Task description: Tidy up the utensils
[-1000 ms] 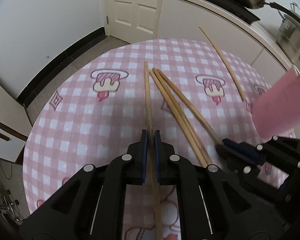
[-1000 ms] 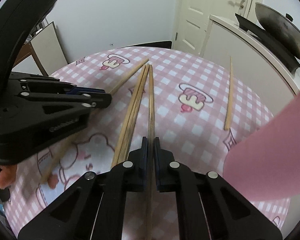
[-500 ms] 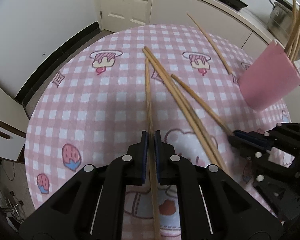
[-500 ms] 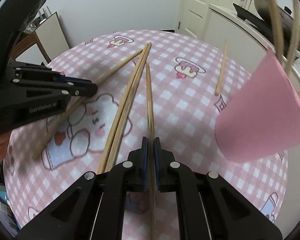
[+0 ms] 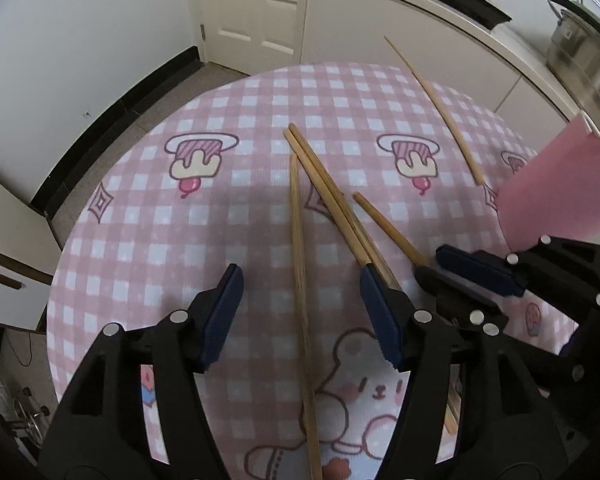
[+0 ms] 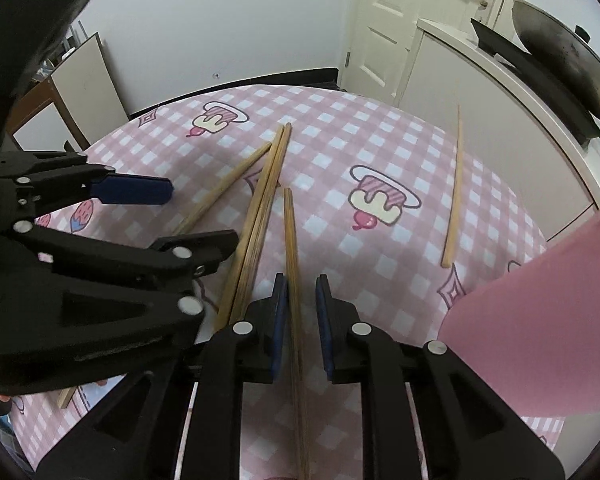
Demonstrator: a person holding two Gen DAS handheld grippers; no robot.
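Several bamboo chopsticks lie on a round table with a pink checked cloth [image 5: 148, 240]. My left gripper [image 5: 302, 292] is open wide, and one chopstick [image 5: 298, 248] lies loose between its fingers. My right gripper [image 6: 302, 296] is open a little around another chopstick [image 6: 290, 232], which rests between the pads. A pair of chopsticks [image 6: 266, 192] lies between the two grippers. A single chopstick [image 6: 454, 196] lies apart at the far right. A pink cup [image 6: 540, 320] holding chopsticks stands at the right; it also shows in the left wrist view [image 5: 560, 188].
A white counter [image 6: 480, 80] with a dark wok [image 6: 572, 68] runs behind the table. A steel pot [image 5: 584, 52] stands on it. A white door [image 5: 256, 8] and the floor lie beyond the table's far edge.
Both grippers have opened and let go of their chopsticks, the left wide and the right slightly. The chopsticks now lie on the cloth.
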